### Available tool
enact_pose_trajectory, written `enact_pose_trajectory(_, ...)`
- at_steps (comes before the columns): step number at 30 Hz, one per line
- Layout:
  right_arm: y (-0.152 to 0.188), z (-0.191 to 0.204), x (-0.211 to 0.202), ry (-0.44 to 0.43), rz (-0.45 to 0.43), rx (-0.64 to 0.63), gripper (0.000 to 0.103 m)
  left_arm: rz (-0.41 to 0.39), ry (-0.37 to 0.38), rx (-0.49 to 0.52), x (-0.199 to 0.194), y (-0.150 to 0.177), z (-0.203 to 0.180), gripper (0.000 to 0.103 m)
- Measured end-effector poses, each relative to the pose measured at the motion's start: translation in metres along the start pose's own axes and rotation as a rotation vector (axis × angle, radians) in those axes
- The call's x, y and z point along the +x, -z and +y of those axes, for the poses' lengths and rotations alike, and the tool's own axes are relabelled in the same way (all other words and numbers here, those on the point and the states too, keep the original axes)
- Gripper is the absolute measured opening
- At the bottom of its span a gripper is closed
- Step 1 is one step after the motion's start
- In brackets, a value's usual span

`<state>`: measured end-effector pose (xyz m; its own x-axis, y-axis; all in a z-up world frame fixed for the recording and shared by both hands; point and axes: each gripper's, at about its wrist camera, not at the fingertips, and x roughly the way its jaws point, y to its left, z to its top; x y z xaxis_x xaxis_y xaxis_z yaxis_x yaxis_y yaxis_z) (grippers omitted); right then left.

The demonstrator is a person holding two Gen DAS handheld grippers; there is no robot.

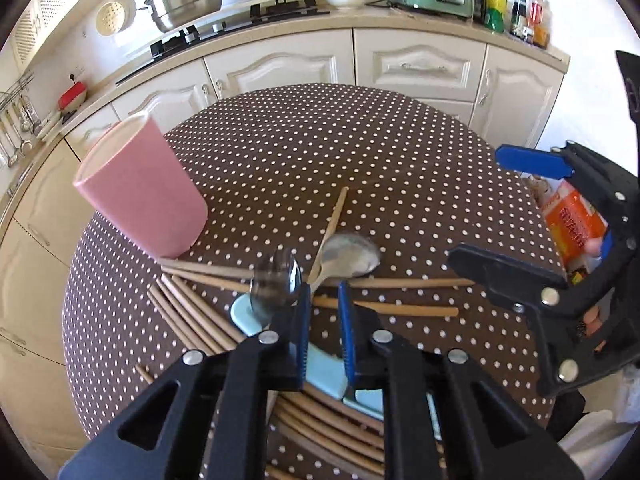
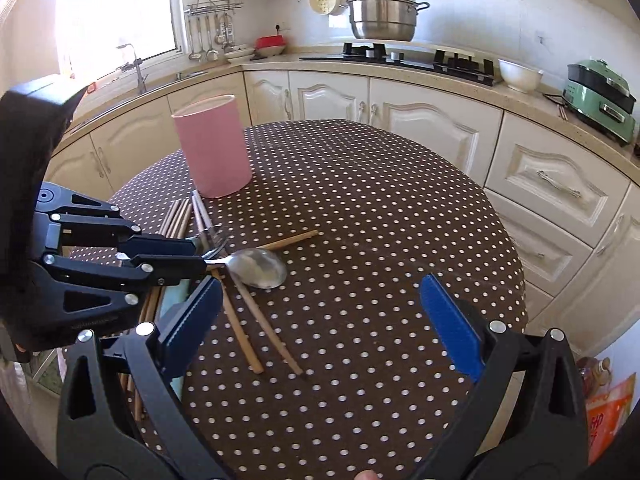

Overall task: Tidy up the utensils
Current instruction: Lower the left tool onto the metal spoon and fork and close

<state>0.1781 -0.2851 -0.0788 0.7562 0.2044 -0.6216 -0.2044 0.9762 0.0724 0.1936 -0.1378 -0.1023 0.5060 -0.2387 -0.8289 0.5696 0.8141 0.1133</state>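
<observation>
My left gripper (image 1: 324,300) has its jaws nearly together on a light-blue handled utensil (image 1: 320,372); its blurred metal head (image 1: 276,284) may be a fork, I cannot tell. Much of the handle is hidden behind the fingers. My right gripper (image 2: 320,312) hangs wide open, empty, over bare dotted brown tablecloth (image 2: 380,200). A steel spoon (image 2: 258,266) lies across scattered wooden chopsticks (image 2: 244,332), the tall pink cup (image 2: 214,148) just beyond. The far half of the table is free.
</observation>
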Motion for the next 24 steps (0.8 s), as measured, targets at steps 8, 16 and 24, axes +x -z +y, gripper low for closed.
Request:
enact_pose_trajectory(8, 0.003, -0.014, 0.007, -0.005, 0.015, 0.024, 0.097, 0.043, -0.027, 0.084, 0.017, -0.014, -0.014, 0.015)
enact_pose_trajectory(16, 0.004, -0.02, 0.013, -0.007, 0.026, 0.035, 0.097, 0.055, -0.006, 0.07, 0.024, -0.019, -0.012, 0.0)
enact_pose_trajectory(24, 0.003, -0.014, 0.016, -0.008, 0.041, 0.015, 0.097, 0.03, 0.01, 0.032, 0.013, -0.013, -0.008, 0.0)
